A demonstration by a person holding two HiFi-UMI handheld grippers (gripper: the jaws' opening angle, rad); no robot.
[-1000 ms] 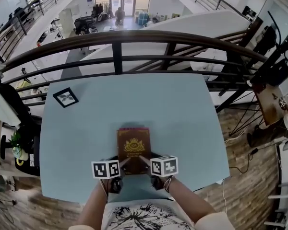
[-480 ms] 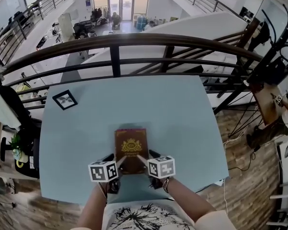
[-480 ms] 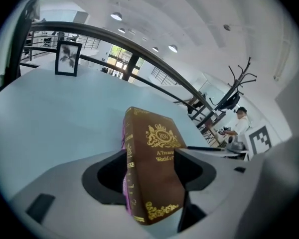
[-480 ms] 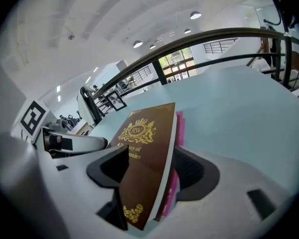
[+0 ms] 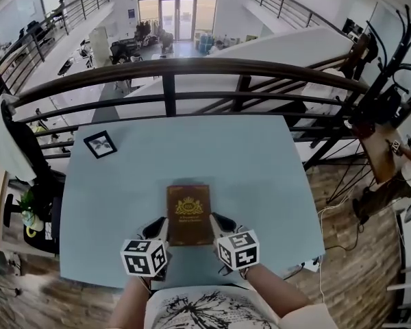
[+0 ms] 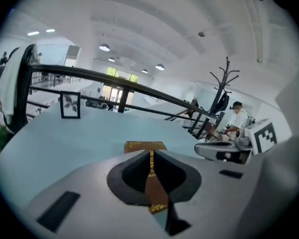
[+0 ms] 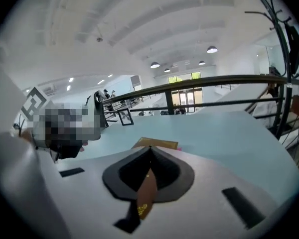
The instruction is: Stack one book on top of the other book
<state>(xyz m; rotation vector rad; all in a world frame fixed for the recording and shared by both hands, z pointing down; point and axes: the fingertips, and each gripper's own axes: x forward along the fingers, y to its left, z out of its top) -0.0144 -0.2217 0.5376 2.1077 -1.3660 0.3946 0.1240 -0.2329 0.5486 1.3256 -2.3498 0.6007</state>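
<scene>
The book (image 5: 190, 214) lies flat, cover up, on the near middle of the table (image 5: 260, 163), square to the near edge. It is a brown hardback with a gold crest and gold border. Only 1 cover shows and nothing like it lies elsewhere on the table, so I judge a 2nd one sits under it with edges matched and the stack is made. No view proves that outright.

It looks stiff and fairly heavy, and it will not bend or sag when lifted. The smooth cover may slide on whatever is below it. The best hold would be on the 2 long edges close to the near corners, 1 gripper a side, with jaws opened to the book's thickness and 1 jaw worked under the board. A pinch on a single corner would likely let it swing or fan open.

The left gripper (image 5: 159, 226) is at the near left corner and the right gripper (image 5: 220, 222) at the near right corner, both angled inward. In each gripper view the 2 jaws meet at their tips with nothing caught between them. Through the slit behind the tips a strip of brown cover and gold print shows, so both hang just over the book's near end, clenched and empty.

Well apart, at the far left of the table, is a small black frame (image 5: 100, 144). Past the far edge runs a dark railing (image 5: 192, 70)
</scene>
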